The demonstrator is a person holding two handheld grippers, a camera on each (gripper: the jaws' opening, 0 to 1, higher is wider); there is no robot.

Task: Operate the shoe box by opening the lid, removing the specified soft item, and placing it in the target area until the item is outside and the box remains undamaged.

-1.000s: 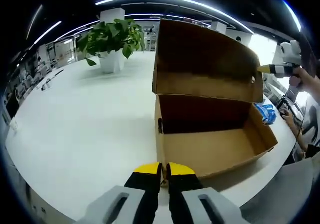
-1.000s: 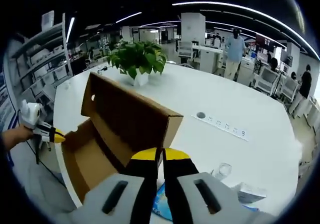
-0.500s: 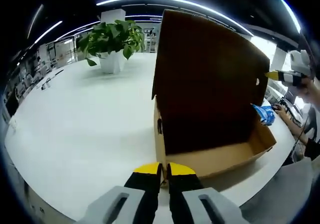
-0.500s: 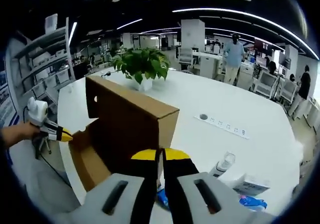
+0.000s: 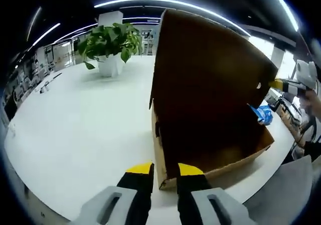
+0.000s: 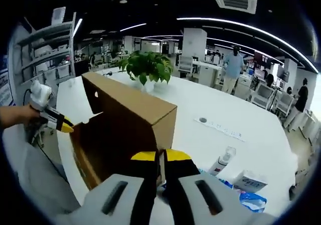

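Shoe box (image 5: 210, 109) stands on the white counter (image 5: 85, 119), lid raised; thin cardboard, light and creasable, we judge. Our right hand-held gripper (image 6: 160, 157) pinches the lid's edge; our left hand-held gripper (image 5: 164, 169) straddles the box's near corner, jaws slightly apart.

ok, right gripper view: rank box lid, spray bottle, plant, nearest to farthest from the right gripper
1. Box lid: at the right gripper, its edge between the jaws.
2. Spray bottle: on the table, right of the jaws.
3. Plant: far end of the table, beyond the lid.
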